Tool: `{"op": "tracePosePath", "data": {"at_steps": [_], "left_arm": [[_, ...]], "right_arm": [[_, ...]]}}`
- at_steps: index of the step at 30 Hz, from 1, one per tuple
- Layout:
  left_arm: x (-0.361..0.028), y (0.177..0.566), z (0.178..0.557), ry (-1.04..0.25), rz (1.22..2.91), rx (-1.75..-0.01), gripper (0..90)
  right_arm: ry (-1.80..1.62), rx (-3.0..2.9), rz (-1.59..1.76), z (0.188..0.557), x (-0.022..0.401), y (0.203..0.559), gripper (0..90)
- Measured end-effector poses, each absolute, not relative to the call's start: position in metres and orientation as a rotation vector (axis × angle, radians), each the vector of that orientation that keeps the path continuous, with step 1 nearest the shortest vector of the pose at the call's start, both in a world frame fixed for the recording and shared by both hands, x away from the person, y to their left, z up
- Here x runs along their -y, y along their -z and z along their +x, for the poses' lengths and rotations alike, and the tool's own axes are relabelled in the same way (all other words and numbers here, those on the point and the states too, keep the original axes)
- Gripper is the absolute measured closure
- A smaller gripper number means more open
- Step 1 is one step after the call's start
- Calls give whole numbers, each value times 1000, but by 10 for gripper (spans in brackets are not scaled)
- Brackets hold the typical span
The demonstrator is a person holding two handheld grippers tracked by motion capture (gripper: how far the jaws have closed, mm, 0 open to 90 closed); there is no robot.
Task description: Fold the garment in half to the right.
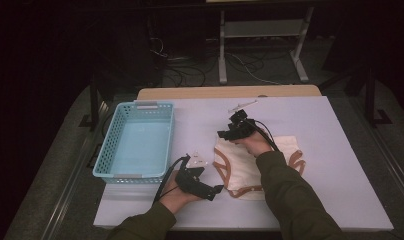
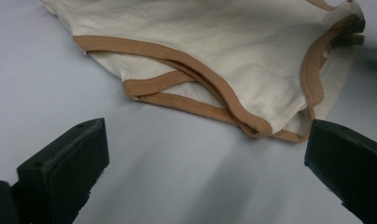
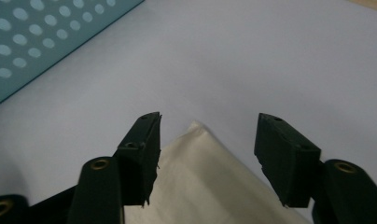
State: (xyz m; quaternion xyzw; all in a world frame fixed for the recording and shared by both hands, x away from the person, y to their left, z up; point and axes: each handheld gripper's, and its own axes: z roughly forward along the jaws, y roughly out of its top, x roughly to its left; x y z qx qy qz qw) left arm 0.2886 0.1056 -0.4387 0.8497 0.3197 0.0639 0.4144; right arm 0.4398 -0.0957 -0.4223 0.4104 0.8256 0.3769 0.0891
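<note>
A dim room: white table (image 1: 310, 115), metal stand (image 1: 262, 30) behind, cables (image 1: 190, 70) across grey floor (image 1: 55, 165).

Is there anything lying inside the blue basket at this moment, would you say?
No, the blue basket shows a bare floor in the high view, while the cream garment lies on the table beside it.

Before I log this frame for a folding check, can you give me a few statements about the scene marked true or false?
1. The blue basket holds the garment. False: it holds nothing; the cream garment lies on the table.
2. The garment has brown trim. True.
3. The right tool straddles a garment corner, jaws apart. True.
4. The left tool is clamped on the garment. False: jaws wide, cloth ahead of them.
</note>
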Motion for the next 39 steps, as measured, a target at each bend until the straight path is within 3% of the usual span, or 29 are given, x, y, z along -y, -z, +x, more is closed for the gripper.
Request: {"op": "tracePosePath", "data": {"at_steps": [25,33,39], "left_arm": [[-105,439,288,-149,2136,-805,0],[-105,439,288,-146,2138,-803,0],[-105,437,289,-138,2140,-788,0]], "right_arm": [[-985,-2554,1196,457,68,442,670],[-948,-2567,1170,457,68,442,825],[-938,-2586,1148,457,68,441,866]]}}
